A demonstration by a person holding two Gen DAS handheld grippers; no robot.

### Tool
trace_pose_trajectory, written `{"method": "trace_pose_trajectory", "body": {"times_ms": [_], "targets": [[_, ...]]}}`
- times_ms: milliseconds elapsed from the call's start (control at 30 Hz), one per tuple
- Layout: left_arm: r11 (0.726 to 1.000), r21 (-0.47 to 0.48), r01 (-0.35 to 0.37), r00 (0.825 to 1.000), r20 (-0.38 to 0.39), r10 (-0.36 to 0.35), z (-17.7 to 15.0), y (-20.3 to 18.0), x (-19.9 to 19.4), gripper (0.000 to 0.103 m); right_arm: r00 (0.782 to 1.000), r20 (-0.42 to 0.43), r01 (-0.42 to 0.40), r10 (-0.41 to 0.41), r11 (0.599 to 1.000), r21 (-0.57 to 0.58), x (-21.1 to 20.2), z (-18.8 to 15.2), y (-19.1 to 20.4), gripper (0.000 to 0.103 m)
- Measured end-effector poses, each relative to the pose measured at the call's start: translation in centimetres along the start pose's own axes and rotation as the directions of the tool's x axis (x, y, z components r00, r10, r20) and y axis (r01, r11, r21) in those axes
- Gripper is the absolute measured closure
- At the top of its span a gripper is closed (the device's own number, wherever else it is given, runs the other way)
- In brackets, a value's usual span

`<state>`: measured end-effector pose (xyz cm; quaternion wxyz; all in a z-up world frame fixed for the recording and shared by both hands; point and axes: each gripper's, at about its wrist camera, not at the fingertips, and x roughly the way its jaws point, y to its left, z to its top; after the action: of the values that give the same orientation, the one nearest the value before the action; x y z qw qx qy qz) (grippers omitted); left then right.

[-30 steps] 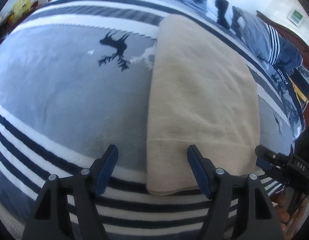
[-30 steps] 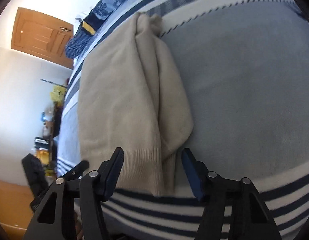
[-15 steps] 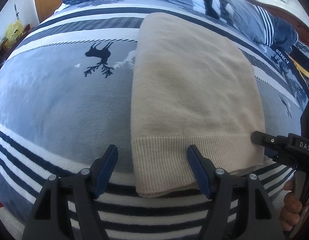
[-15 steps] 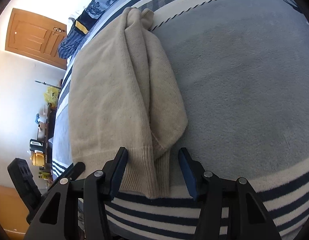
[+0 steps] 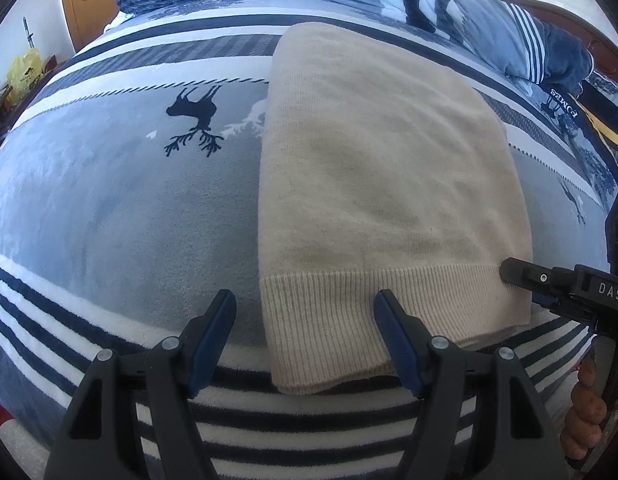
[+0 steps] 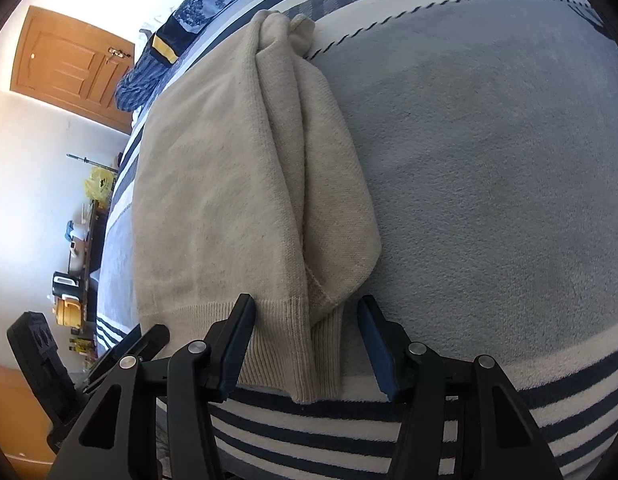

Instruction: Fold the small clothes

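Observation:
A beige knit sweater lies folded lengthwise on the blue-grey deer blanket, ribbed hem nearest me. My left gripper stands open over the hem's left corner, which lies between its fingers without being pinched. In the right wrist view the sweater shows its sleeves folded in along the right side. My right gripper is open astride the hem's right corner, a gap showing at the right pad. One of the right gripper's fingers rests at the hem's right end in the left wrist view.
Pillows and folded bedding are piled at the head of the bed by a wooden headboard. A wooden door and a cluttered shelf with a yellow bag stand beyond the bed's far side. A hand holds the right gripper's handle.
The left gripper has shifted and rolled, so the hem's left corner now sits between its fingers. The right gripper has come closer to the hem and its jaws have narrowed slightly.

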<state>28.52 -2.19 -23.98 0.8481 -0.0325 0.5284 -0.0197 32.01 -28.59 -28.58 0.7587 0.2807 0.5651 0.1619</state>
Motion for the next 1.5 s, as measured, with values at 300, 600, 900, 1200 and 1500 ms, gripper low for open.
{"method": "trace_pose_trajectory", "body": {"times_ms": [300, 600, 900, 1200, 1500], "targets": [[1.000, 0.006, -0.011, 1.000, 0.002, 0.011, -0.1, -0.2, 0.0, 0.032, 1.000, 0.003, 0.016, -0.016, 1.000, -0.015, -0.3, -0.8, 0.3, 0.045], [0.997, -0.048, 0.055, 0.998, -0.031, -0.057, -0.2, 0.8, 0.7, 0.032, 1.000, 0.003, 0.020, -0.020, 1.000, -0.024, -0.2, -0.7, 0.5, 0.046], [0.968, -0.105, 0.230, 0.968, -0.081, -0.239, 0.2, 2.6, 0.0, 0.086, 1.000, 0.001, -0.004, 0.004, 0.999, -0.046, -0.1, -0.8, 1.1, 0.082], [0.925, -0.187, 0.330, 0.935, -0.070, -0.347, -4.7, 4.8, -6.7, 0.088, 0.992, 0.069, -0.105, 0.105, 0.994, -0.007, -5.9, -5.8, 1.8, 0.096], [0.986, -0.114, 0.124, 0.986, -0.102, -0.135, -8.2, 3.1, -3.1, 0.079, 0.997, -0.043, 0.062, -0.064, 0.997, -0.051, -1.6, -8.1, 1.8, 0.094]]}}
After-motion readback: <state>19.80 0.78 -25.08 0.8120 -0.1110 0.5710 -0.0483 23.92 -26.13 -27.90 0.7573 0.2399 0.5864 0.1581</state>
